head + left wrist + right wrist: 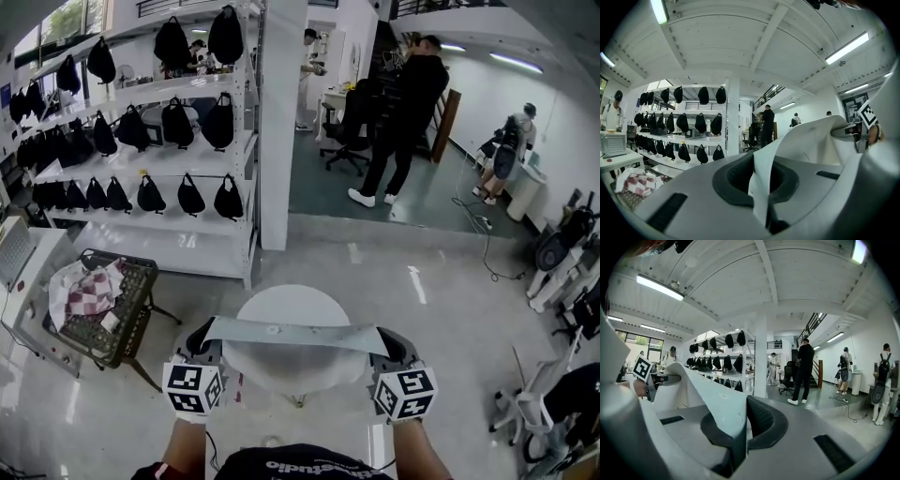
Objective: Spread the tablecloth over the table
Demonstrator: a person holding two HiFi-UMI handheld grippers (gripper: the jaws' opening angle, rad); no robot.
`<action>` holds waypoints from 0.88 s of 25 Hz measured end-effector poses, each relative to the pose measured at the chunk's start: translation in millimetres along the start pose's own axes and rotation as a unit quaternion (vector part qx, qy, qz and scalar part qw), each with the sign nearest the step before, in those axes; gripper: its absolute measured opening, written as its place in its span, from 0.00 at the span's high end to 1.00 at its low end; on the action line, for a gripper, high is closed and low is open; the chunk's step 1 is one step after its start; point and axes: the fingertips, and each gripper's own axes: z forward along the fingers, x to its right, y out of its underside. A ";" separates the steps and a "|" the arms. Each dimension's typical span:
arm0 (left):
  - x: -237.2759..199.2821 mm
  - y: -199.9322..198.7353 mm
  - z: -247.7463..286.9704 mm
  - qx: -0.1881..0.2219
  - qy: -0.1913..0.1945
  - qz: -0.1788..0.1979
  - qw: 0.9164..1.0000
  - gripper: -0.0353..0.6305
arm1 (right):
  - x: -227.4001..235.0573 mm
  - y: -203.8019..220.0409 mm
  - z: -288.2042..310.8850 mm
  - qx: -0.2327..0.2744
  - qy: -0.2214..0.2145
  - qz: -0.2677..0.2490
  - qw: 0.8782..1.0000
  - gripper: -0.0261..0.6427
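Note:
A white tablecloth (pixel 291 336) hangs stretched between my two grippers, above the near edge of a small round white table (pixel 291 302). My left gripper (pixel 200 345) is shut on the cloth's left corner, and the cloth (pixel 761 187) runs pinched between its dark pads (pixel 736 176). At the right corner my right gripper (pixel 396 349) is shut on the cloth (pixel 708 404), which passes between that gripper's pads (pixel 764 420). Most of the cloth sags below the stretched top edge and hides the table's near half.
A black wire basket (pixel 105 305) with a red-checked cloth stands on a stand to the left. White shelves (pixel 150 159) with black bags fill the back left, beside a white pillar (pixel 281 122). Several people stand farther back. Carts and equipment line the right side.

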 end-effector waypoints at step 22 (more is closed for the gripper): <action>-34.7 -1.5 51.0 0.014 0.045 -0.020 0.999 0.92 | -2.1 -16.8 43.4 0.004 0.043 -0.007 0.999 0.92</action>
